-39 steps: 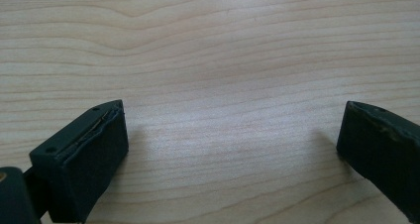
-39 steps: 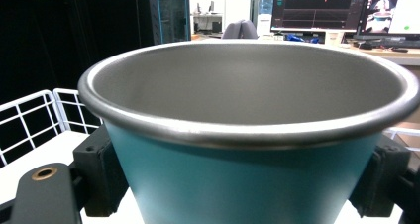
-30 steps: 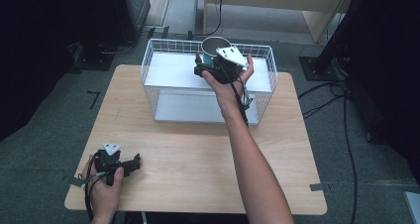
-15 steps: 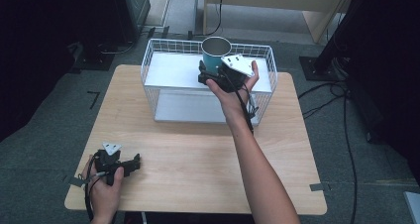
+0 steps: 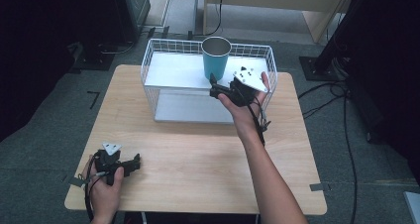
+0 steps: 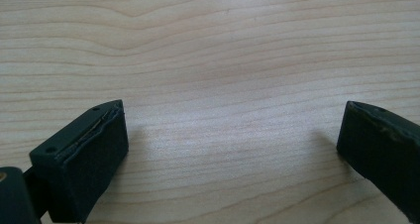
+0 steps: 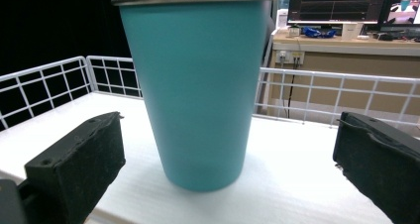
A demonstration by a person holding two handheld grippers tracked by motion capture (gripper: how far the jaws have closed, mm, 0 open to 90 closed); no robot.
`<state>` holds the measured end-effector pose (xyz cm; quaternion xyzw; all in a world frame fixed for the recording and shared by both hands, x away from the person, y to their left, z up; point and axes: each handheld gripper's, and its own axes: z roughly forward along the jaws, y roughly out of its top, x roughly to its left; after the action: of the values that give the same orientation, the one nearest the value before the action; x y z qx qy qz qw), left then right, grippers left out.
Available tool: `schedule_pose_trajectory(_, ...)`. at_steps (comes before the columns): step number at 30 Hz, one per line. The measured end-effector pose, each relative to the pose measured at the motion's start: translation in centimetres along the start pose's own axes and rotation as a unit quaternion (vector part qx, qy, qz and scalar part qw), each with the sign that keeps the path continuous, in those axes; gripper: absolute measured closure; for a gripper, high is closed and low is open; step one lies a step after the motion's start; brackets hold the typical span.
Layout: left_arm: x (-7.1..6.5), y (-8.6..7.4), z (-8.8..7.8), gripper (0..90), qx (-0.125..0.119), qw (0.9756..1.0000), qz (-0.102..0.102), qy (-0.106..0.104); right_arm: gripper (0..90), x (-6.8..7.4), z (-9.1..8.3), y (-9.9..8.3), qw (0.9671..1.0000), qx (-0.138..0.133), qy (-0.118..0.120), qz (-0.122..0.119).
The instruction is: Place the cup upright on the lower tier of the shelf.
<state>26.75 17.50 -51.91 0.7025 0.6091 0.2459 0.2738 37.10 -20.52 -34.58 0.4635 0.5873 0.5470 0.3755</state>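
Right tool (image 7: 228, 149) gapes around unlabelled teal cup (image 7: 198, 85).

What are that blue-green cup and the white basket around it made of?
The cup looks like metal with a matte teal coating: its rim is bare and silvery. The basket seems to be white-coated wire, given its thin grid of rods.

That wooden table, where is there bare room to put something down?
The table is bare between the wire basket and the front edge, right of the left gripper. Crowded: the basket's white shelf near the teal cup and right gripper.
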Motion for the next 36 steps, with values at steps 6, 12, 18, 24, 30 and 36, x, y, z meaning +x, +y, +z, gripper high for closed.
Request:
schedule_pose_trajectory(6, 0.0, 0.0, 0.0, 0.0, 0.0, 1.0, 0.0, 0.0, 0.0, -0.3, -1.2, -0.6, 1.0, 0.0, 0.003, -0.007)
schedule_pose_trajectory(12, 0.0, 0.0, 0.0, 0.0, 0.0, 1.0, 0.0, 0.0, 0.0, -0.5, -2.7, -1.5, 0.9999, 0.001, 0.004, -0.014)
schedule_pose_trajectory(18, 0.0, 0.0, 0.0, 0.0, 0.001, 1.0, 0.001, 0.0, 0.0, -0.8, -4.1, -2.2, 0.9997, 0.002, 0.004, -0.025)
schedule_pose_trajectory(24, 0.0, 0.0, 0.0, 0.0, 0.001, 1.0, 0.001, 0.0, 0.0, -1.5, -5.3, -3.0, 0.9995, 0.003, -0.005, -0.032)
schedule_pose_trajectory(30, 0.0, 0.0, 0.0, 0.0, 0.001, 1.0, 0.001, 0.0, 0.0, -2.5, -6.4, -4.0, 0.9995, 0.008, -0.013, -0.027)
schedule_pose_trajectory(36, 0.0, 0.0, 0.0, 0.0, 0.001, 1.0, 0.001, 0.0, 0.0, -3.2, -7.3, -4.9, 0.9995, 0.013, -0.017, -0.024)
